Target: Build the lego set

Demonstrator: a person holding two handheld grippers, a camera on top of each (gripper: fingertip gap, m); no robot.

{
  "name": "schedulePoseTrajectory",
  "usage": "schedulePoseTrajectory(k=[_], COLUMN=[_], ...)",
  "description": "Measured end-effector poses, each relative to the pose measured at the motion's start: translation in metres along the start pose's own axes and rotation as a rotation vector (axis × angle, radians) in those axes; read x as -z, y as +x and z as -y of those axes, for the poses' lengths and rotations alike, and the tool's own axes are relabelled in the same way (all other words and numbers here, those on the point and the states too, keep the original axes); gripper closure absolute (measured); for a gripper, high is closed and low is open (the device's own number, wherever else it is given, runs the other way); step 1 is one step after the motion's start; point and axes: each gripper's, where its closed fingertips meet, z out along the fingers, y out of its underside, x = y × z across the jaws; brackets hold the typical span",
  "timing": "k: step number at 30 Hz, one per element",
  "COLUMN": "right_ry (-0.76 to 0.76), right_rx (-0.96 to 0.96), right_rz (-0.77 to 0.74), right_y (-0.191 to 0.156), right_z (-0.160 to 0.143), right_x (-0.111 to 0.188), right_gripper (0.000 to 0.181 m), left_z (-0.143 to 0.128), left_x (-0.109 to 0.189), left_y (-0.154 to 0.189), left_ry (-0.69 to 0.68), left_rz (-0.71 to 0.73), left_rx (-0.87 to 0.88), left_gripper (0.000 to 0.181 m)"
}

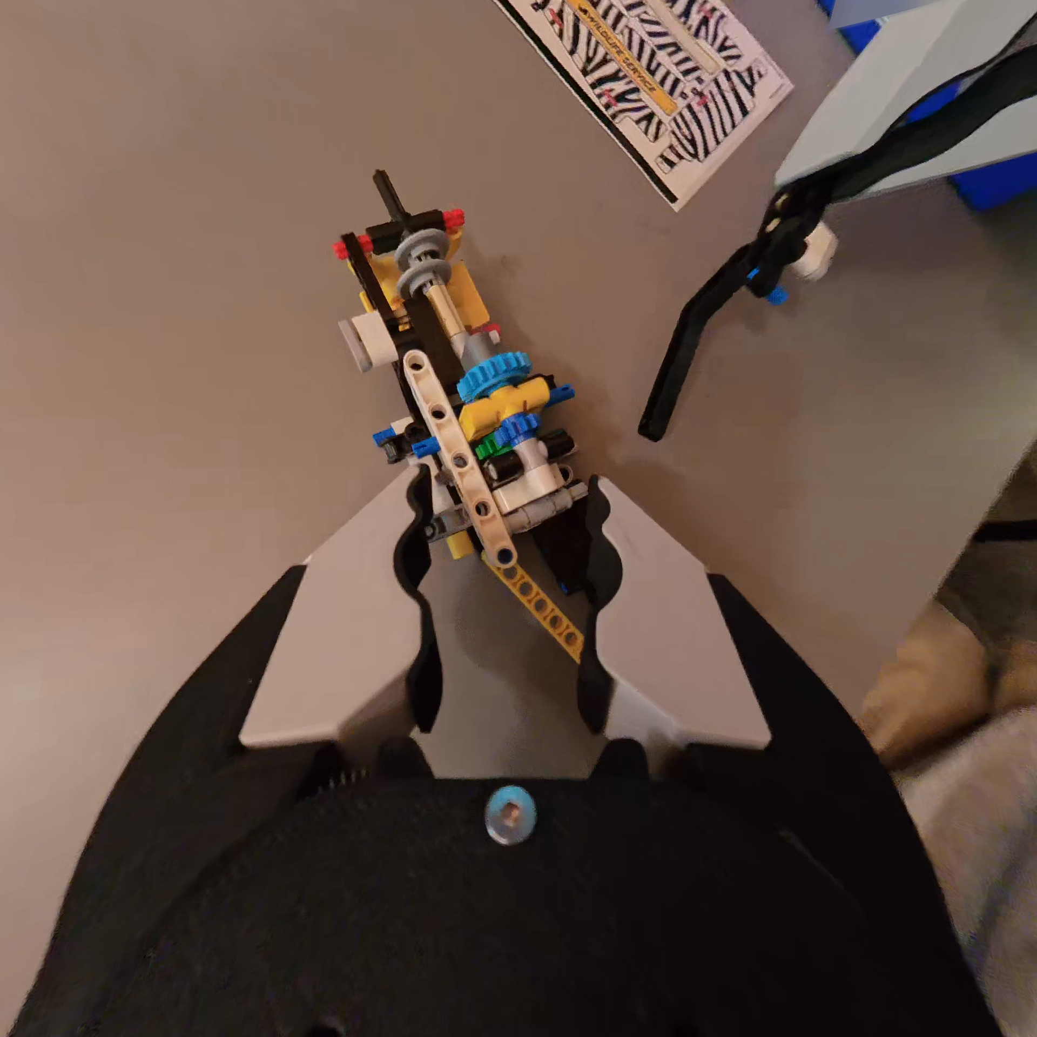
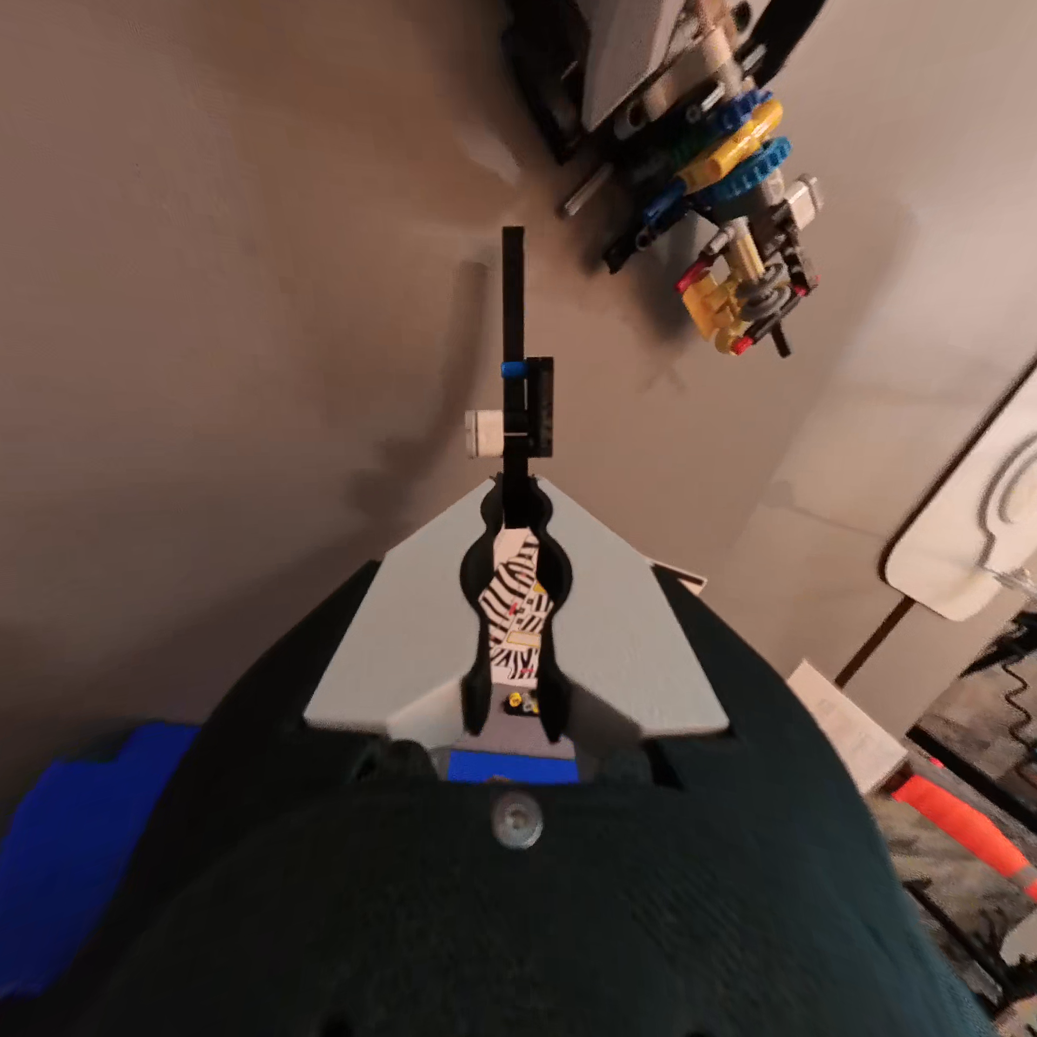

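Risk: the left gripper [image 1: 508, 567] clamps only the near end of the lego assembly [image 1: 449, 387], so most of its length overhangs unsupported; side load during mating could pivot it between the jaws or pop off a gear. The right gripper [image 2: 516, 505] is clamped on the thin black beam [image 2: 513, 336] by one end; misaligned pins could twist it loose.

The assembly is held above the grey table [image 1: 168, 280], well apart from the beam. It is long and narrow, with blue gears, yellow connectors, a white beam and red pins. A zebra-striped sticker sheet [image 1: 662, 73] lies on the table beyond it
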Motion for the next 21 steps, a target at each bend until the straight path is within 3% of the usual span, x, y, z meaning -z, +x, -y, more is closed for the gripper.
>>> schedulePoseTrajectory(k=[4,12,17,21], right_ry=[0.023,0.079,0.062,0.060], right_rx=[0.010,-0.044,-0.027,-0.027], right_rz=[0.063,0.152,0.182,0.182], right_y=[0.001,-0.006,-0.017,-0.019], right_z=[0.002,0.013,0.020,0.025], right_x=[-0.009,-0.014,-0.014,-0.015], right_gripper=[0.175,0.175,0.175,0.175], left_z=[0.001,-0.010,-0.008,-0.002], left_x=[0.000,0.002,0.009,0.014], left_y=[-0.001,0.021,0.033,0.036], left_ry=[-0.042,-0.200,-0.189,-0.121], left_rz=[-0.100,-0.351,-0.472,-0.431], left_rx=[-0.063,-0.442,-0.448,-0.431], left_gripper=[0.129,0.131,0.130,0.122])
